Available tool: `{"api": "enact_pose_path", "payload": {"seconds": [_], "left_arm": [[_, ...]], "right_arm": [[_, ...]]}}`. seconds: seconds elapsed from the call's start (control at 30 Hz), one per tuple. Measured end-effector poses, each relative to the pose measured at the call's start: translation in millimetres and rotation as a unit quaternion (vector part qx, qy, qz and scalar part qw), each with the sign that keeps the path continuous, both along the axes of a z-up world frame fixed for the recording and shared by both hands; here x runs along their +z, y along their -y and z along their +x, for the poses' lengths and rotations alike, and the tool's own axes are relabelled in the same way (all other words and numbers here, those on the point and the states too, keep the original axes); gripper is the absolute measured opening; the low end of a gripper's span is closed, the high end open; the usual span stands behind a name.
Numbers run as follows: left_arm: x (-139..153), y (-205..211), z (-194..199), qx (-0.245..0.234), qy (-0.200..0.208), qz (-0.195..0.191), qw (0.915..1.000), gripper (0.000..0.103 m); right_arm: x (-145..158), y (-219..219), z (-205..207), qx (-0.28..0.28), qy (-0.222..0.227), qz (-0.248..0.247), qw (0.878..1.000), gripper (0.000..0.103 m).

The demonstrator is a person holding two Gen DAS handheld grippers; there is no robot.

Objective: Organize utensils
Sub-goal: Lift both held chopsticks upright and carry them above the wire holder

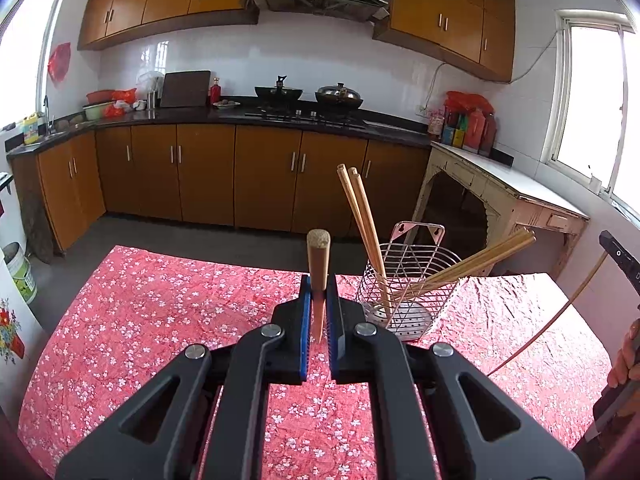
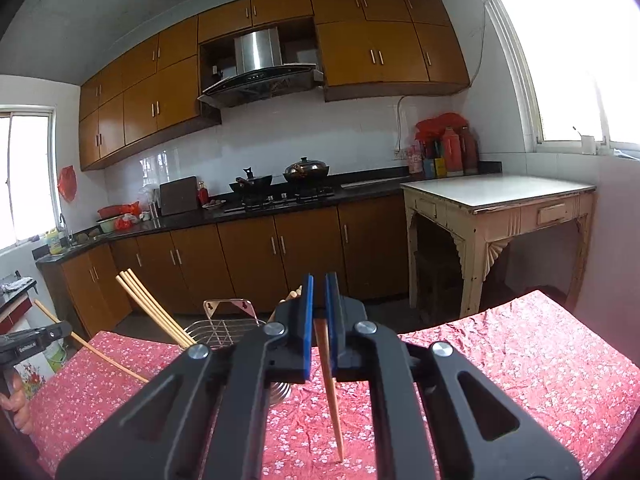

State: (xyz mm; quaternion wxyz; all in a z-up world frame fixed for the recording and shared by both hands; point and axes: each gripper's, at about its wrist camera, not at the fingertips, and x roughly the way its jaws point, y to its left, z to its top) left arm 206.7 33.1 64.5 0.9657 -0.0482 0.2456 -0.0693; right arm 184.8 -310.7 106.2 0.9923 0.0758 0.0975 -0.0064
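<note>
In the left wrist view my left gripper [image 1: 319, 286] is shut on a single wooden chopstick [image 1: 319, 256] that stands upright between the blue pads, above the red floral tablecloth [image 1: 160, 320]. A wire utensil holder [image 1: 404, 292] stands just right of it with several chopsticks [image 1: 362, 216] leaning in it. In the right wrist view my right gripper [image 2: 319, 284] is shut on another chopstick [image 2: 332, 396], whose thin end points down toward the cloth. The holder [image 2: 224, 328] sits just left of and behind this gripper, partly hidden by it.
The table [image 2: 520, 360] is covered by the red cloth. Past its far edge are the floor, brown kitchen cabinets [image 1: 200, 176] with a stove, and a worn white side table [image 2: 496, 200] at the right. The other hand-held gripper [image 2: 32, 340] shows at the left edge.
</note>
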Motion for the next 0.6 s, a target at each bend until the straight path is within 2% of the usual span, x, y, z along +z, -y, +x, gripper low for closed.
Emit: {"api": "enact_pose_path", "payload": {"seconds": [0.6], "left_arm": [[10, 11, -6, -0.010, 0.009, 0.005, 0.9999, 0.007]], "right_arm": [[-8, -1, 3, -0.010, -0.001, -0.009, 1.000, 0.007]]}}
